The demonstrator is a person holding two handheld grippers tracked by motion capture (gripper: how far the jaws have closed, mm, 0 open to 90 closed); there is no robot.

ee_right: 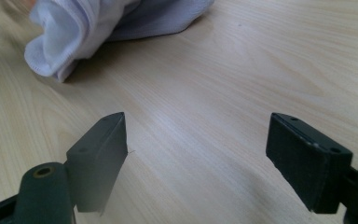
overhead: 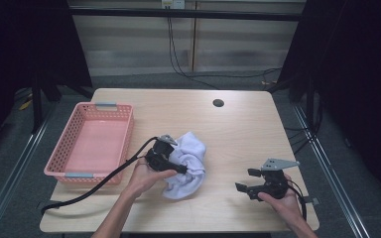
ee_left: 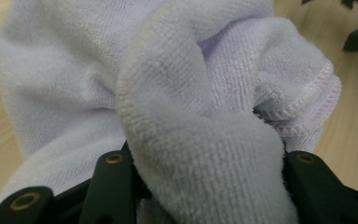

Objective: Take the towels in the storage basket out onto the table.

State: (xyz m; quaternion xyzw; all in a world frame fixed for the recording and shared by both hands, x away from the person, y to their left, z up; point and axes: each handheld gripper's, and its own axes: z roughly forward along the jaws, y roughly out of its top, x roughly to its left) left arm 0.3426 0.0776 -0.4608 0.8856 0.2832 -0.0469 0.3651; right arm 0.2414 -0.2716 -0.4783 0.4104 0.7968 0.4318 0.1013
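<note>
A crumpled white towel (overhead: 191, 163) lies in a heap on the wooden table (overhead: 238, 129), left of centre. My left gripper (overhead: 181, 168) comes at it from the left and is shut on a thick fold of it. In the left gripper view that fold of the towel (ee_left: 200, 140) bulges up between the two black jaws of the left gripper (ee_left: 205, 186) and touches both. My right gripper (overhead: 244, 179) sits low near the table's front right, open, pointing left at the towel. In the right gripper view the right gripper (ee_right: 196, 154) has bare wood between its jaws, and the towel (ee_right: 88, 23) lies farther off.
A pink plastic basket (overhead: 69, 131) stands at the table's left edge, with nothing in it. A thick black cable (overhead: 99, 183) trails from the left gripper over the front left corner. A small round hole (overhead: 218, 103) marks the far side of the tabletop.
</note>
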